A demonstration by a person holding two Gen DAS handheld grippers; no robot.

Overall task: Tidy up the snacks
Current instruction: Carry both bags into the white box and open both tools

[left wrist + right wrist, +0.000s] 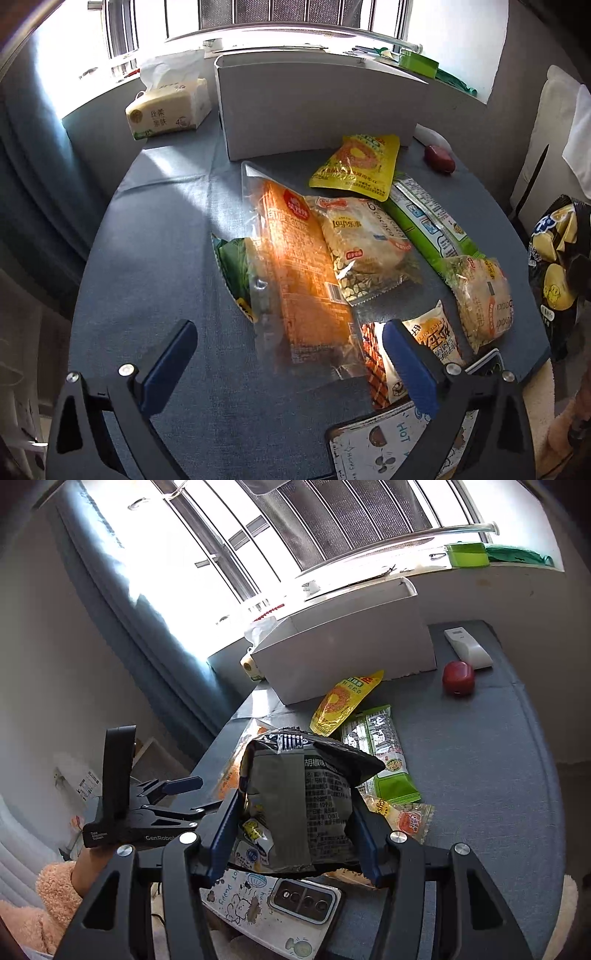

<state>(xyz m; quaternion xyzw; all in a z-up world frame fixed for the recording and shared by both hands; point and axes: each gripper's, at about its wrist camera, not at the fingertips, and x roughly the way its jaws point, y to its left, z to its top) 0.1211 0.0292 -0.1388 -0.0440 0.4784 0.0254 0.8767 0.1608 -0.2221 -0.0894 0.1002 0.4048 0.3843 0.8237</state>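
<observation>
In front of the white box (343,646) on the bench (155,258), snacks lie loose. The right tool (295,834) is clamped on a black chip bag (295,805), lifted near the box. The left tool (288,354) gapes wide and empty over the orange packet (299,266). Best to carry the bag above the box rim, release gently, then close squarely across the packet.

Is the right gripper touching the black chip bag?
Touching. The right wrist view shows the right gripper with both jaws pressed against the sides of the black chip bag, holding it above the table.
</observation>
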